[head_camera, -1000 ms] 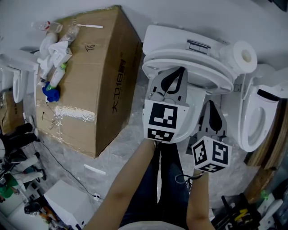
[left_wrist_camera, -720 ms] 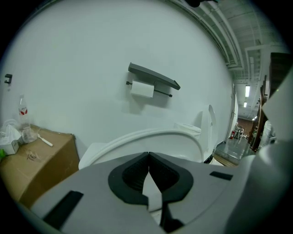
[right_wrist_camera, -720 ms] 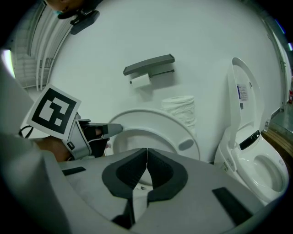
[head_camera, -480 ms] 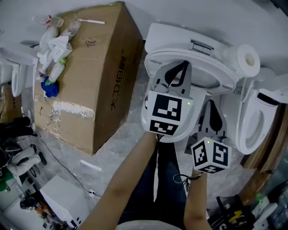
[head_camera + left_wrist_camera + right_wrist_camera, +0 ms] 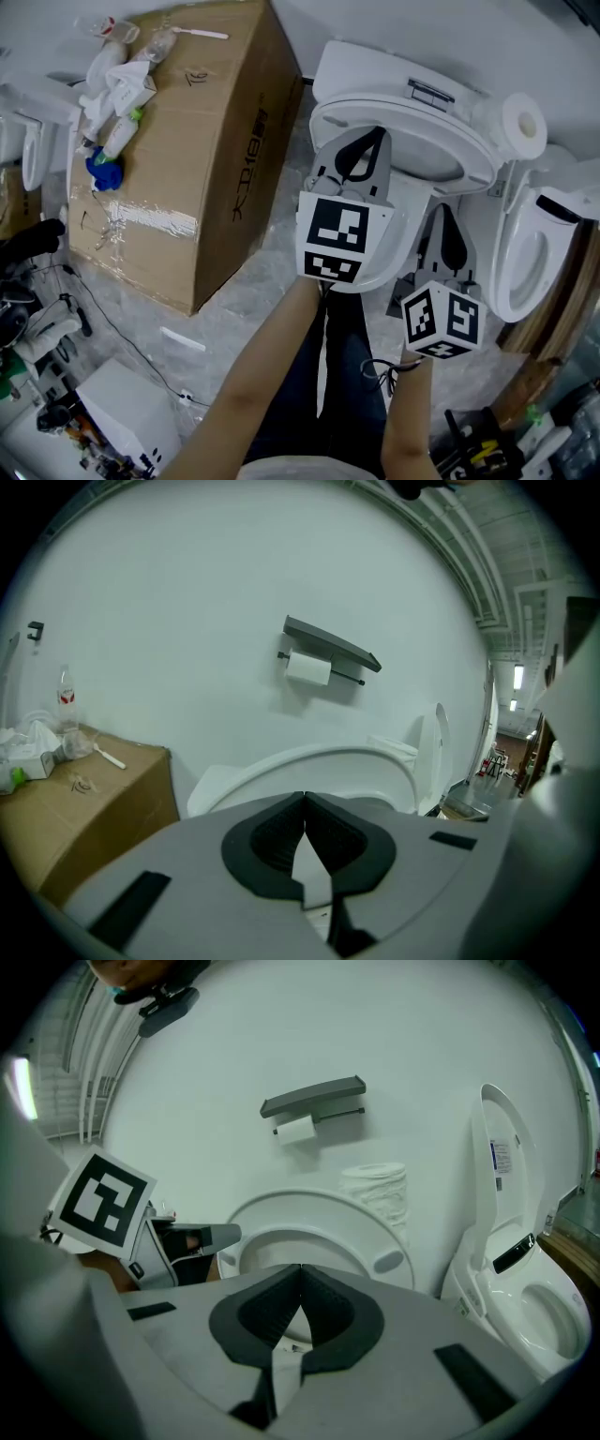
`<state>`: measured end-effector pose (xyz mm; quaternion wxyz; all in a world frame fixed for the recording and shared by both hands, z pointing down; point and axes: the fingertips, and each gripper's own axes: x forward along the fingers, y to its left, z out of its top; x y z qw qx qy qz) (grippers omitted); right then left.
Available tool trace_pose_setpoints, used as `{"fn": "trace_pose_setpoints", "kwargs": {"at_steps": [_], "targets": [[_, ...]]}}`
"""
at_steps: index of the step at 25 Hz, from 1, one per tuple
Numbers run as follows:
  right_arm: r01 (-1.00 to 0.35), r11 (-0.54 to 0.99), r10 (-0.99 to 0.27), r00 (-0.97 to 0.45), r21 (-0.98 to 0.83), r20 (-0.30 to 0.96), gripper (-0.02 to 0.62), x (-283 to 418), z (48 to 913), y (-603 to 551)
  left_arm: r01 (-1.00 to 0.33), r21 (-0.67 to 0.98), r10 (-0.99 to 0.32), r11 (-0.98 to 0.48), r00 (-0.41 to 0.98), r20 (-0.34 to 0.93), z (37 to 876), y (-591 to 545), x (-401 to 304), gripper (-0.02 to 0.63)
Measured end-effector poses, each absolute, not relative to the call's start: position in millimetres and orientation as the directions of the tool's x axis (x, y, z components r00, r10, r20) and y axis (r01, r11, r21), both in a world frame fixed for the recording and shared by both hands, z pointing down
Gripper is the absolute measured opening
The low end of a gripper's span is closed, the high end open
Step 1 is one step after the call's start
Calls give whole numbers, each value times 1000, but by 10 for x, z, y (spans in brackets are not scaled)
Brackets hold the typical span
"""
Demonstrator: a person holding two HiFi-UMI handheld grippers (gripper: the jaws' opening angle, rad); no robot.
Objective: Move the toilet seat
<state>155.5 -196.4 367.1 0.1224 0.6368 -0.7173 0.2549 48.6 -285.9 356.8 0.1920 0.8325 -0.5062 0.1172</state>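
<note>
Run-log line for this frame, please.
left gripper: shut, empty | right gripper: shut, empty | toilet seat: up, not gripped

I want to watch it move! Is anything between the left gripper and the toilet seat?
No, nothing visible is in the way. The left gripper, fingers shut, points straight at the toilet seat just ahead of it.
</note>
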Motion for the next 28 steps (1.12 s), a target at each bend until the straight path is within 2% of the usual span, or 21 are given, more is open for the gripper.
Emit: {"fn": "trace_pose_setpoints", "kwargs": {"at_steps": [9, 28], "targets": [[-978, 46, -869, -140, -205, 474, 15, 1466, 3557, -1852, -875, 186, -785, -446, 483, 388, 3485, -2380, 410, 14], [-978, 59, -861, -150, -198, 486, 15, 1157, 3477, -1231, -888, 196, -778, -417, 460, 428, 3445, -1360, 171, 14]]}}
